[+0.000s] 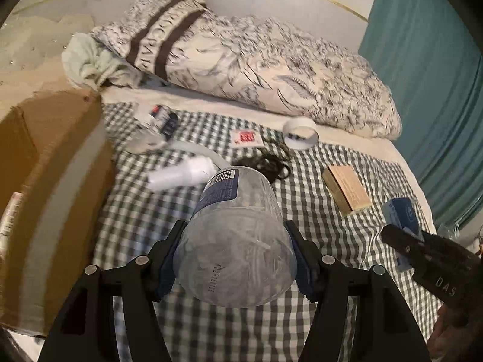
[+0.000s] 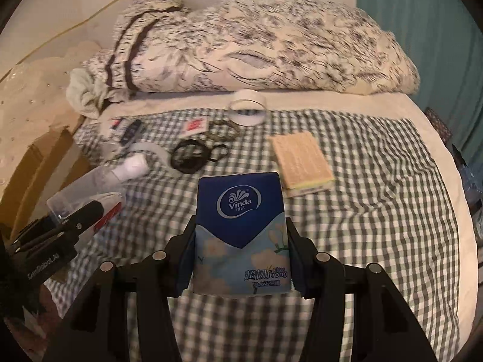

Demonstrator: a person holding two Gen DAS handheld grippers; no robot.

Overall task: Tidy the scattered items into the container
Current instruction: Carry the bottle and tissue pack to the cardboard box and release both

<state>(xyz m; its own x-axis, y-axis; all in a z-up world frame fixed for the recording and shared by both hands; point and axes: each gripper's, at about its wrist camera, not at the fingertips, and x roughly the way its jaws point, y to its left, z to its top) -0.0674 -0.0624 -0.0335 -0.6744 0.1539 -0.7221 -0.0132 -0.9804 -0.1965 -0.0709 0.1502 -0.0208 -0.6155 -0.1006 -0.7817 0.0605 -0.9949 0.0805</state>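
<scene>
My left gripper (image 1: 234, 259) is shut on a clear plastic jar (image 1: 238, 235) with a blue label, held above the checked bedspread. My right gripper (image 2: 240, 250) is shut on a blue Vinda tissue pack (image 2: 240, 232); it also shows in the left wrist view (image 1: 401, 220). The cardboard box (image 1: 51, 187) stands at the left, beside the jar. On the bed lie a white bottle (image 1: 181, 175), a tape roll (image 1: 300, 132), a tan box (image 1: 345, 190), a black cord (image 1: 268, 166), a red-printed packet (image 1: 246, 137) and a dark-labelled packet (image 1: 160, 120).
A patterned duvet (image 1: 256, 69) is heaped across the back of the bed, with a pale green cloth (image 1: 93, 66) at its left end. A teal curtain (image 1: 431, 75) hangs at the right. The checked cover (image 2: 377, 211) lies between the items.
</scene>
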